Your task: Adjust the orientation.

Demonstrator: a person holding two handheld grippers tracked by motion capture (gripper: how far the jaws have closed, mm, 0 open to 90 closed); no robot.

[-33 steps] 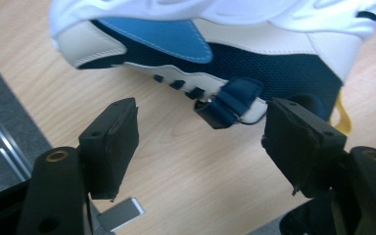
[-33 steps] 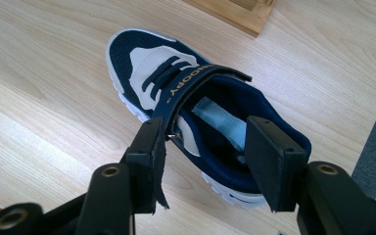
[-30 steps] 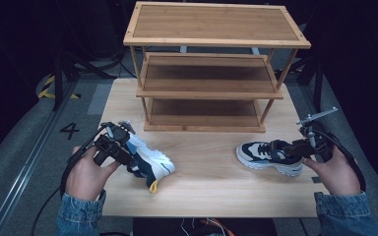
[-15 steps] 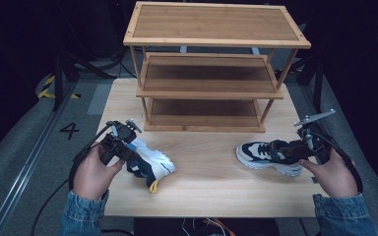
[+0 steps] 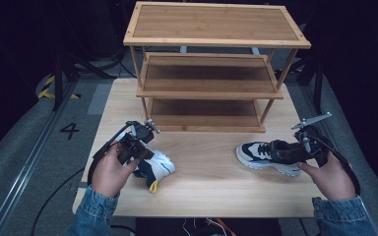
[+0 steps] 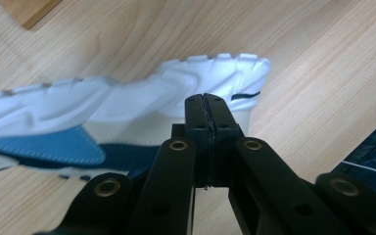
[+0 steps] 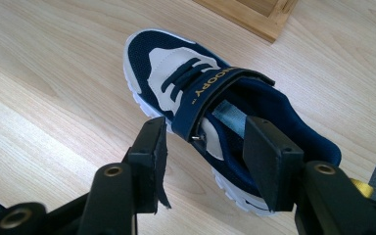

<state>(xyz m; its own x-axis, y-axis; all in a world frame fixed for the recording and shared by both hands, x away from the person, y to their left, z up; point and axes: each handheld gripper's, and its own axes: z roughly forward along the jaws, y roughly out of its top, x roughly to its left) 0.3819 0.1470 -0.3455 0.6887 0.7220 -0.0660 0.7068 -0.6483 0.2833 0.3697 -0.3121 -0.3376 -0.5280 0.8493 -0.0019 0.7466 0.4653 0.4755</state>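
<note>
Hovering parted over right shoe (image 7: 215, 122), right tongs (image 7: 203, 147) (slightly nearer), left tongs (image 6: 206, 122) pressed together.

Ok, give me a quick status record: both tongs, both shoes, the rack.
left tongs: jaws closed together, no visible gap, at the side of the left shoe's sole; grip on it cannot be confirmed
right tongs: jaws open, one outside the shoe, one over its opening
left shoe: tipped on its side on the table, white sole showing
right shoe: upright on its sole, strap fastened
shoe rack: three wooden shelves, all bare, at the table's far side
table: light wood
</note>
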